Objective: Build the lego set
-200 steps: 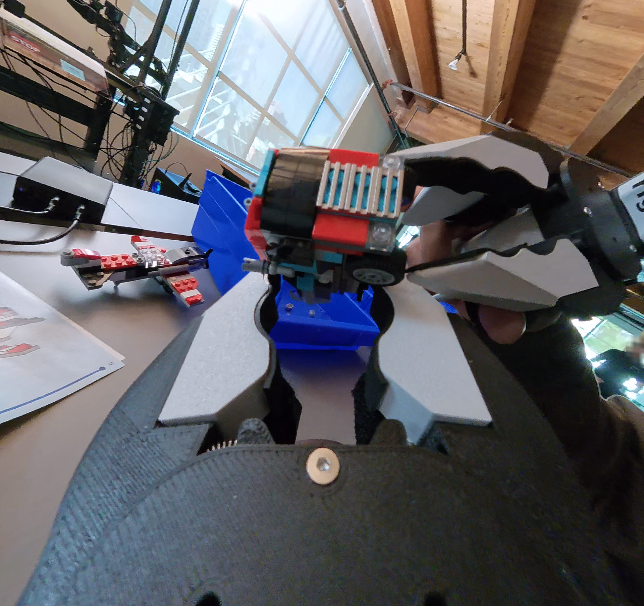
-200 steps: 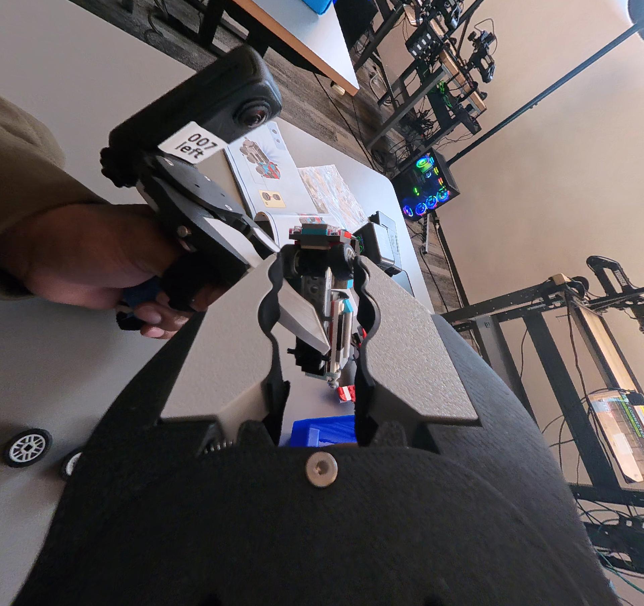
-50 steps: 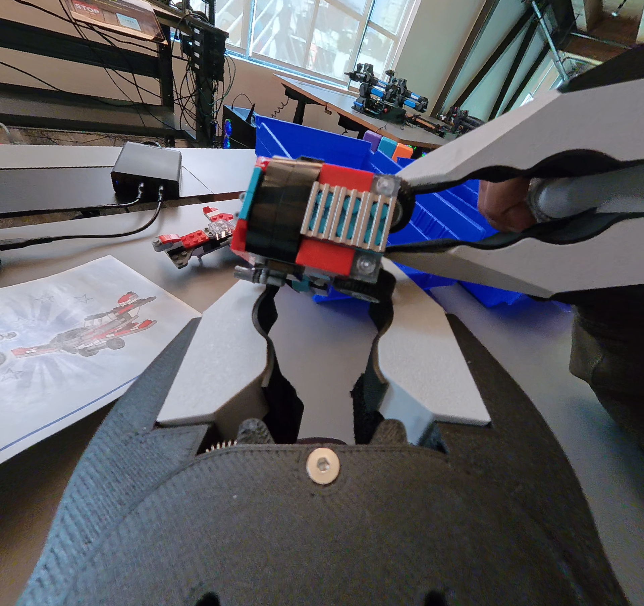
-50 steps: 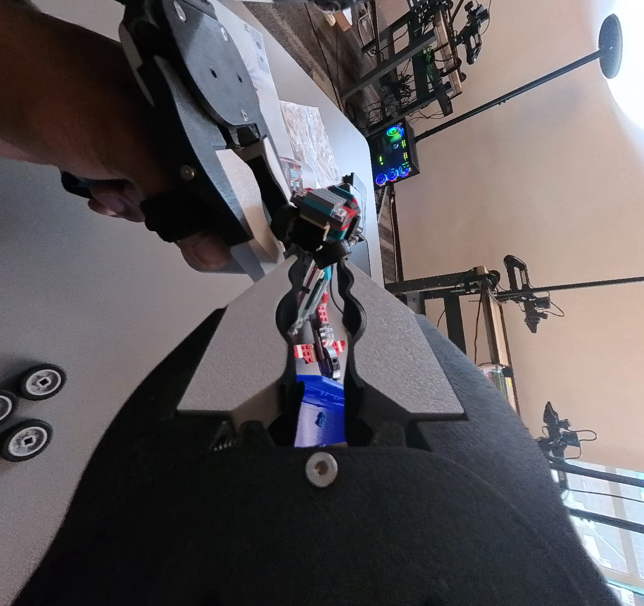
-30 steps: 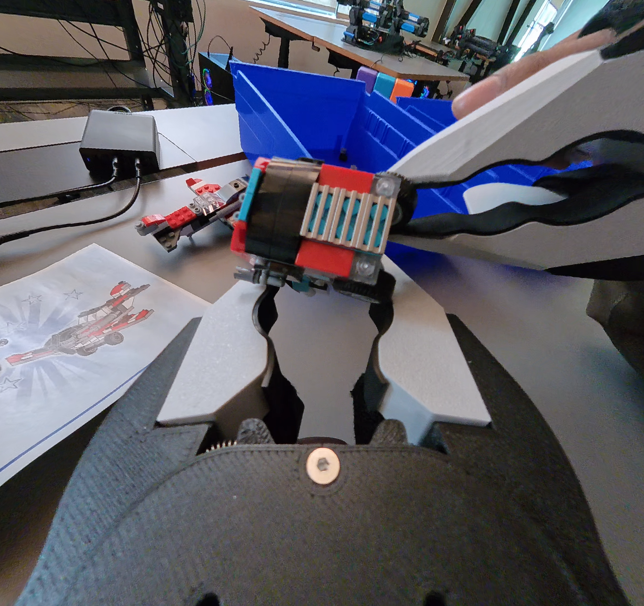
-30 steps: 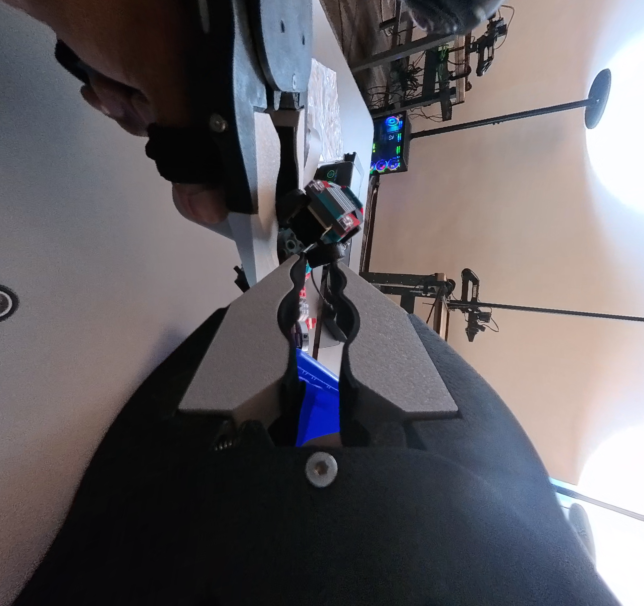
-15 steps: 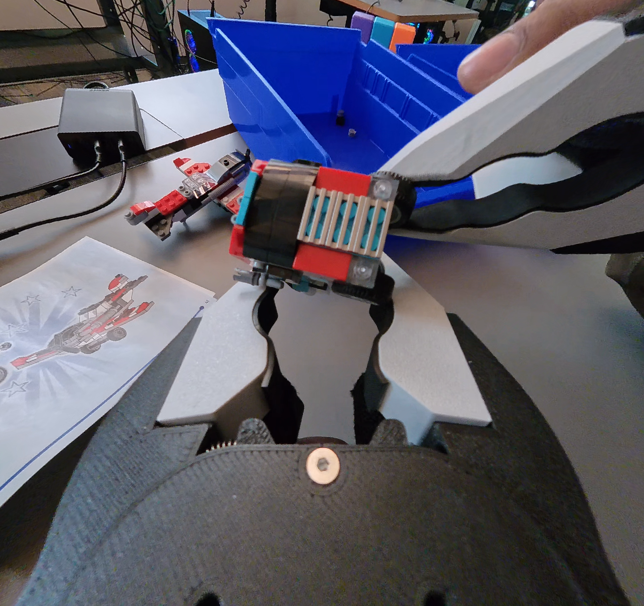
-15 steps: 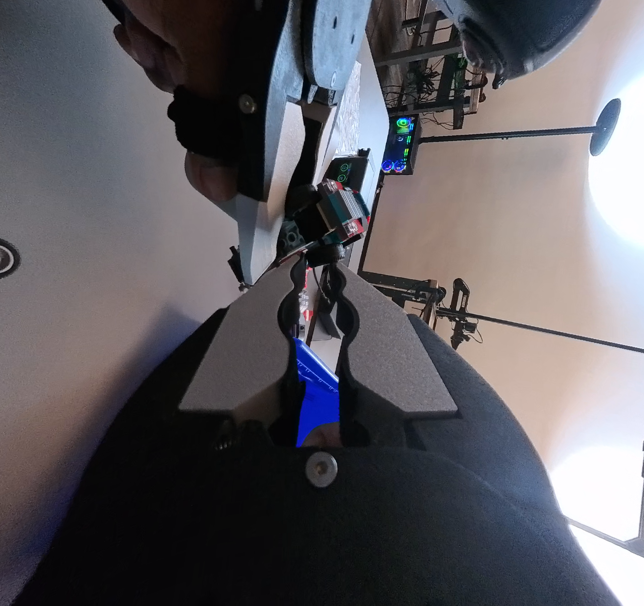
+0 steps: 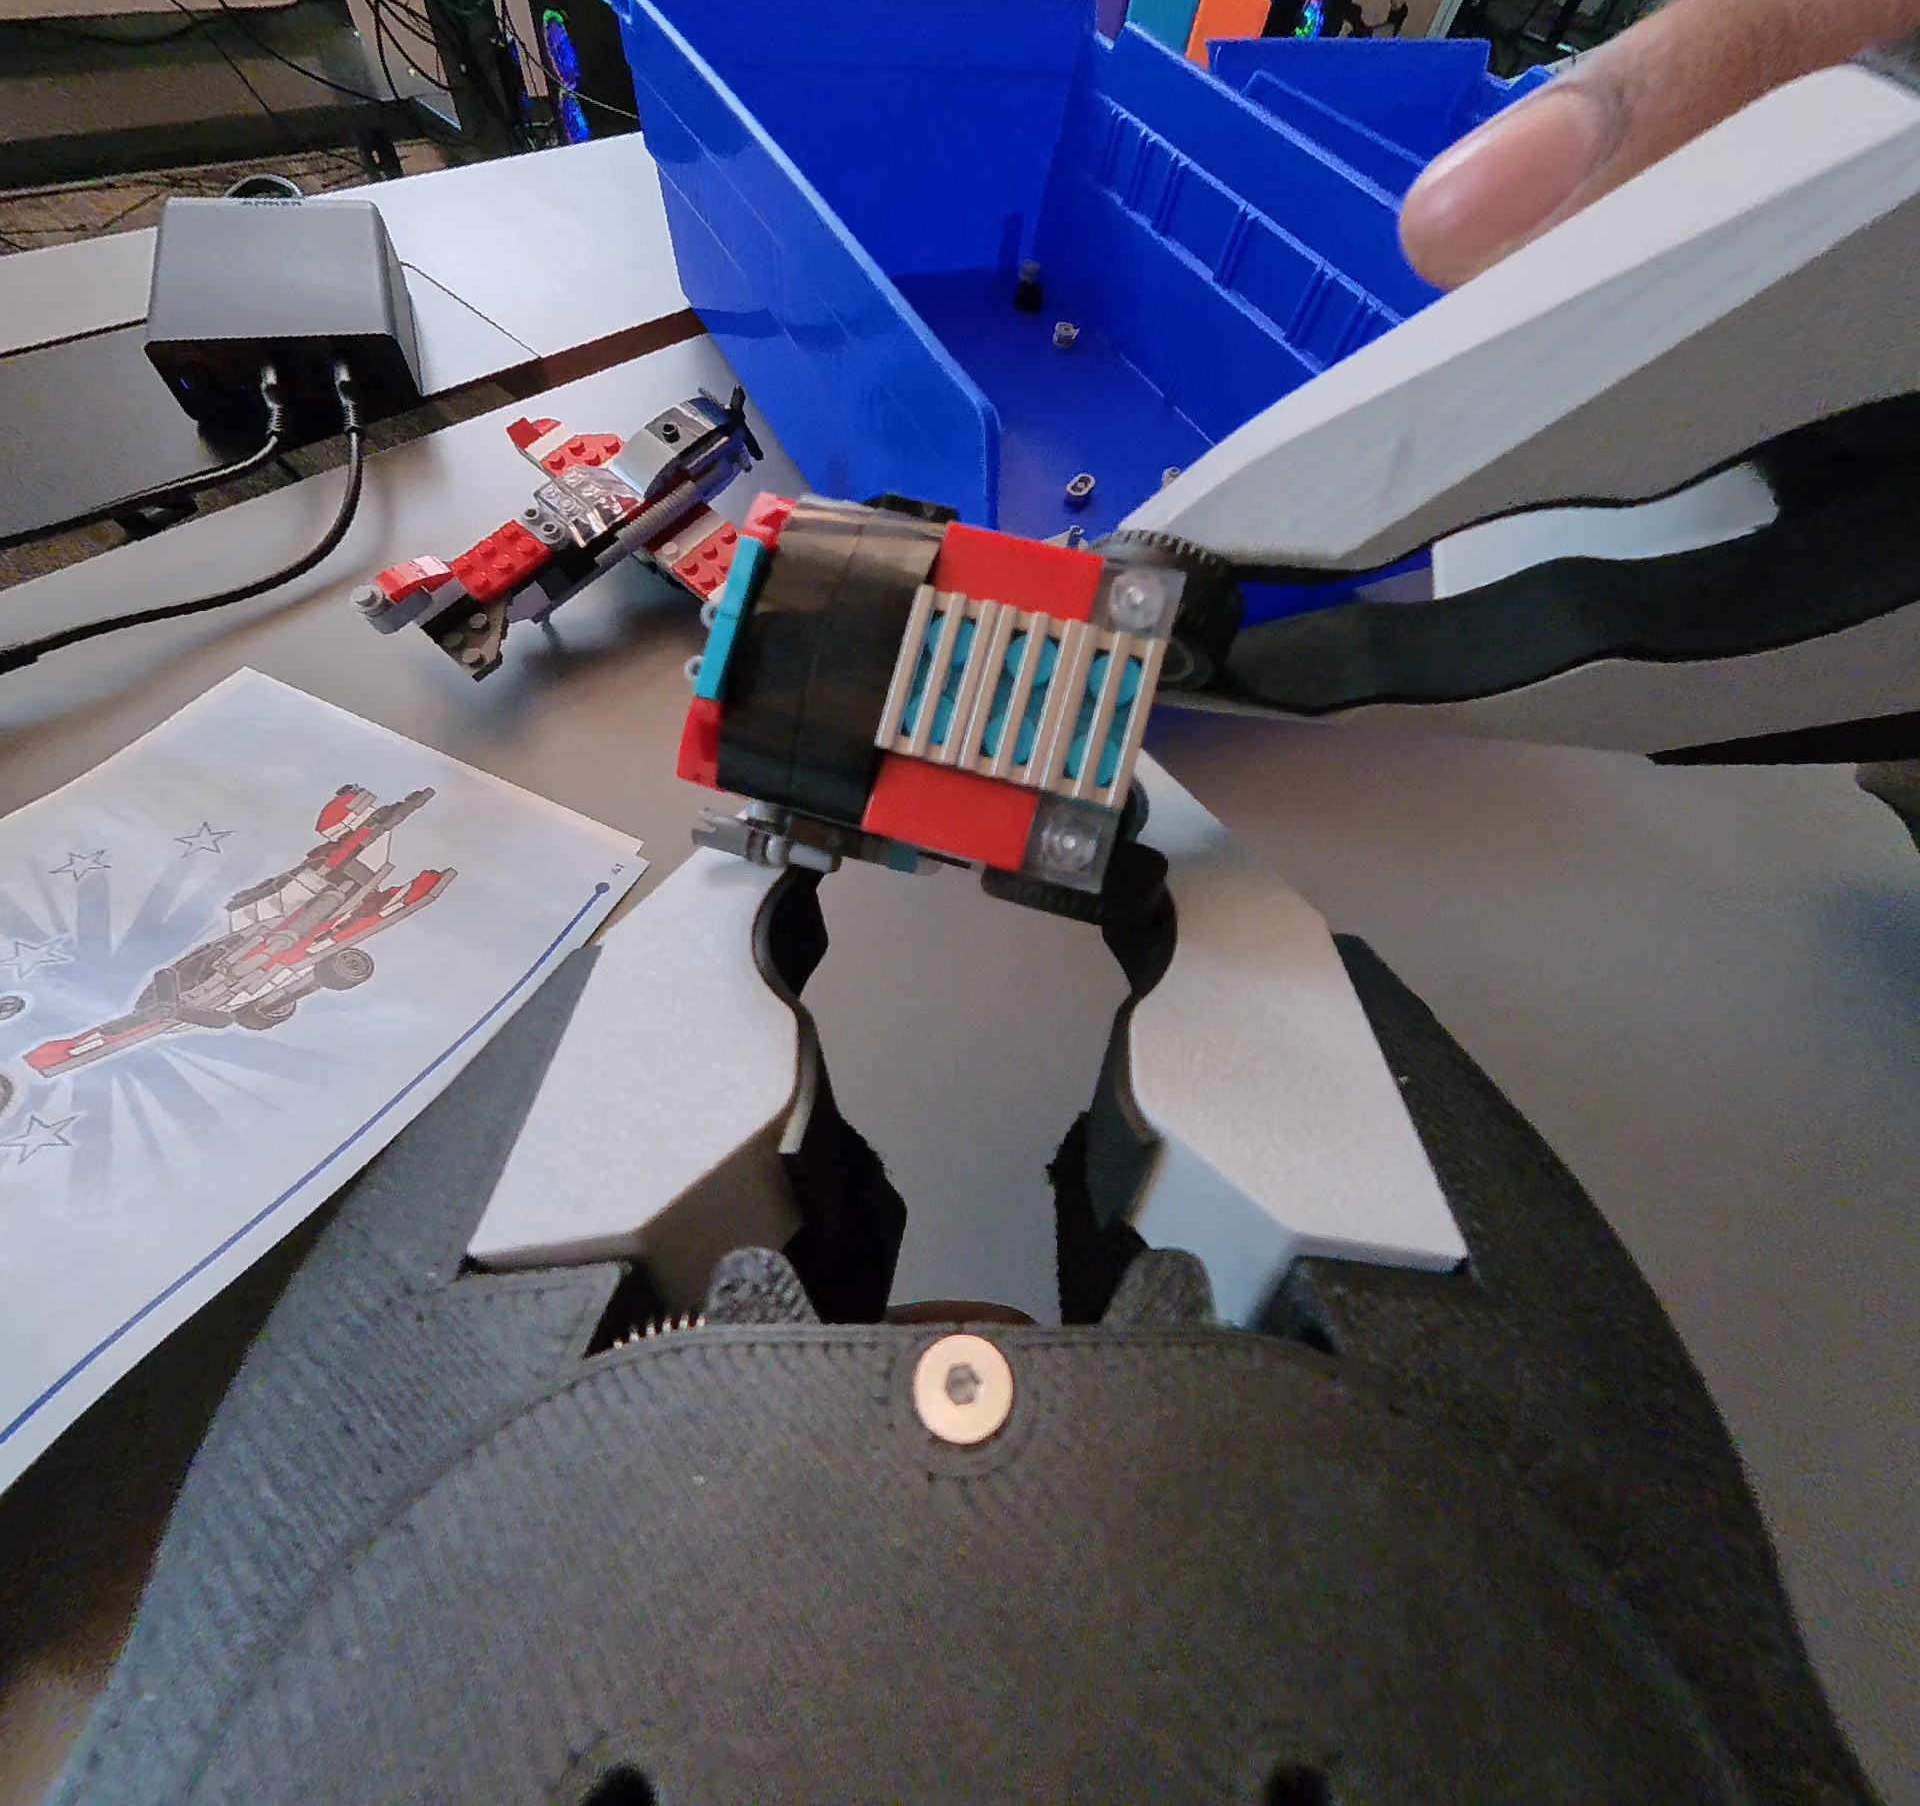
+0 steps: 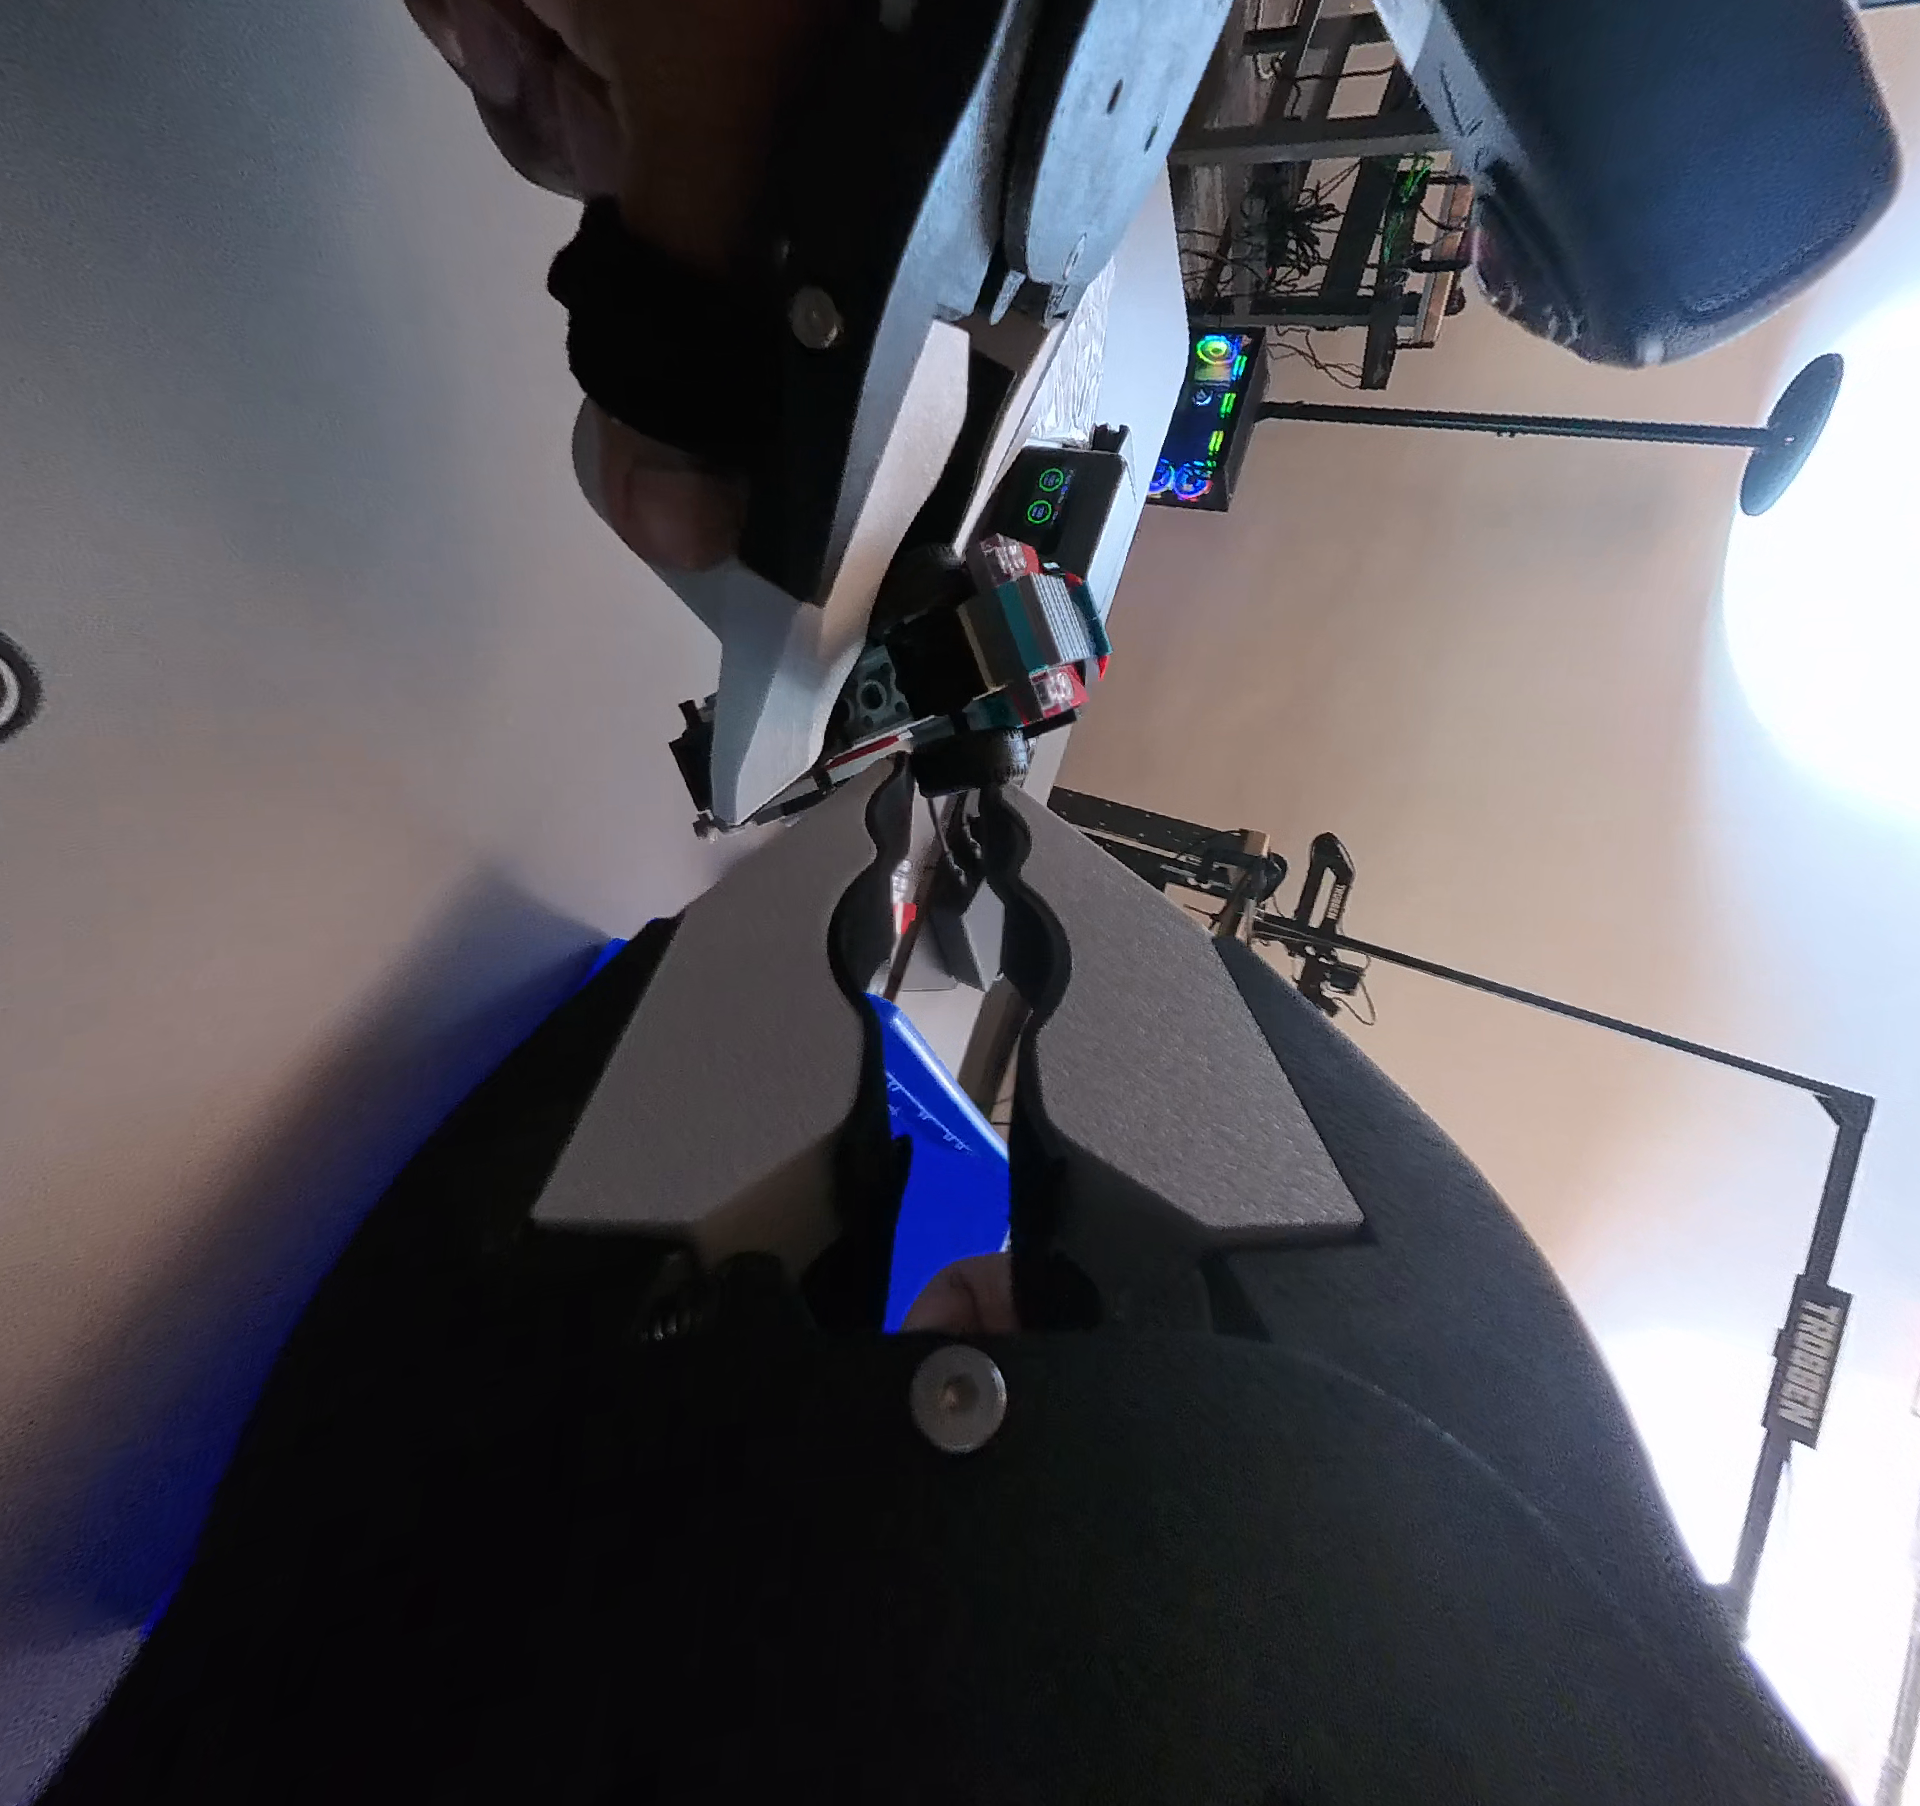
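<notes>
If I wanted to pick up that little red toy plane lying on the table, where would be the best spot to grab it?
Probably across the narrow body of the toy plane, just behind the wings, coming straight down from above. It lies flat on the table with its wings spread sideways, so the slim middle looks like the only part two fingers could close around.

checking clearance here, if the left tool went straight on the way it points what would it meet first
Probably nothing new at first: the left tool is clamped on the brick-built toy truck. Past it lies the blue bin, most likely its front wall, though depth is unclear.
</notes>
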`<state>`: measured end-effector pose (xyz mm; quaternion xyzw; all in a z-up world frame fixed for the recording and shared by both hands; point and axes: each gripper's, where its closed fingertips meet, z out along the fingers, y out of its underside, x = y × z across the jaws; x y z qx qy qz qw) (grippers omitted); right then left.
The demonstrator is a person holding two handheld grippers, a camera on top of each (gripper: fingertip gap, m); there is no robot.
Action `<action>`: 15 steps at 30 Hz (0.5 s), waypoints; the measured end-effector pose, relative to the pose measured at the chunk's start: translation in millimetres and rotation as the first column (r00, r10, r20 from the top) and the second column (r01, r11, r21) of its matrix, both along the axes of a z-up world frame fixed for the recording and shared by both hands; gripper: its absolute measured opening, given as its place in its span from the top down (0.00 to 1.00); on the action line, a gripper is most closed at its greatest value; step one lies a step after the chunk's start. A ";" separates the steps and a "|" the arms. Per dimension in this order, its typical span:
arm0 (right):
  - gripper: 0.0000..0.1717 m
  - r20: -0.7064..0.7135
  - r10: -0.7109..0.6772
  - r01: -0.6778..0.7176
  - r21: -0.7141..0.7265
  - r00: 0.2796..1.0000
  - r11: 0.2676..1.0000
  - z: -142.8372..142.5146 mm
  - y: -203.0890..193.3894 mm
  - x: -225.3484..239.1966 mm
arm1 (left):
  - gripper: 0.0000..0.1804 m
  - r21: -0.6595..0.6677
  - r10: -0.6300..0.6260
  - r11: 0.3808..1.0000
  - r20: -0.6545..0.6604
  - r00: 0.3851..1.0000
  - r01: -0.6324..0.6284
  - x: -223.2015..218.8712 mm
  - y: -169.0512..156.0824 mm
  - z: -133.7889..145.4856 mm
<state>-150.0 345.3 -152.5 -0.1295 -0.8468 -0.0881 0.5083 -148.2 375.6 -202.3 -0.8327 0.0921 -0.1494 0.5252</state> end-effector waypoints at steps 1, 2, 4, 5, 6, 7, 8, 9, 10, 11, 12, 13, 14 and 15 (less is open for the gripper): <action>0.93 -0.001 0.000 0.000 0.008 1.000 1.000 -0.2 0.3 -0.4 | 0.70 0.000 0.001 1.000 0.005 1.000 -0.001 -0.1 0.3 -0.2; 0.93 -0.004 0.001 -0.001 0.011 1.000 1.000 -0.1 0.6 -0.7 | 0.69 0.001 0.000 1.000 0.013 1.000 0.000 0.0 0.5 -0.1; 0.93 -0.026 0.000 0.000 -0.017 1.000 1.000 2.6 0.9 -2.5 | 0.69 0.016 -0.011 1.000 0.058 0.998 0.010 1.1 1.0 3.5; 0.92 -0.044 -0.001 -0.001 -0.048 0.999 0.999 5.0 0.7 -4.0 | 0.69 0.030 -0.021 0.999 0.094 0.995 0.018 1.6 1.2 6.7; 0.93 -0.059 -0.004 -0.001 -0.084 0.998 0.996 6.9 0.3 -5.2 | 0.69 0.040 -0.028 0.999 0.123 0.992 0.023 1.9 1.3 9.5; 0.91 -0.068 -0.008 0.000 -0.122 0.998 0.992 8.2 0.0 -5.9 | 0.69 0.056 -0.037 0.998 0.150 0.988 0.028 2.6 1.4 12.9; 0.91 -0.079 -0.009 -0.004 -0.158 0.997 0.987 9.8 -0.7 -6.5 | 0.69 0.072 -0.053 0.997 0.177 0.983 0.041 4.0 1.1 16.2; 0.90 -0.089 -0.008 -0.010 -0.194 0.996 0.981 11.6 -1.6 -6.8 | 0.69 0.084 -0.071 0.995 0.210 0.975 0.054 5.6 0.7 19.4; 0.89 -0.095 -0.009 -0.014 -0.230 0.995 0.973 13.0 -2.3 -6.9 | 0.69 0.097 -0.091 0.993 0.245 0.965 0.069 7.6 0.1 22.6; 0.89 -0.102 -0.010 -0.018 -0.268 0.995 0.963 14.6 -3.2 -7.0 | 0.69 0.113 -0.114 0.990 0.273 0.955 0.086 10.2 -0.8 25.9; 0.89 -0.110 -0.008 -0.026 -0.303 0.994 0.953 16.4 -4.4 -7.0 | 0.69 0.126 -0.133 0.987 0.296 0.946 0.099 12.3 -1.5 28.7; 0.88 -0.116 -0.006 -0.033 -0.329 0.993 0.944 18.3 -5.4 -6.9 | 0.69 0.140 -0.153 0.984 0.313 0.937 0.113 14.3 -2.3 31.3; 0.88 -0.122 -0.004 -0.039 -0.350 0.993 0.936 20.1 -6.3 -6.5 | 0.69 0.153 -0.173 0.980 0.326 0.929 0.129 16.4 -3.1 33.7; 0.88 -0.127 -0.001 -0.046 -0.367 0.992 0.929 22.1 -7.7 -6.2 | 0.69 0.166 -0.187 0.976 0.337 0.923 0.138 17.7 -3.8 36.2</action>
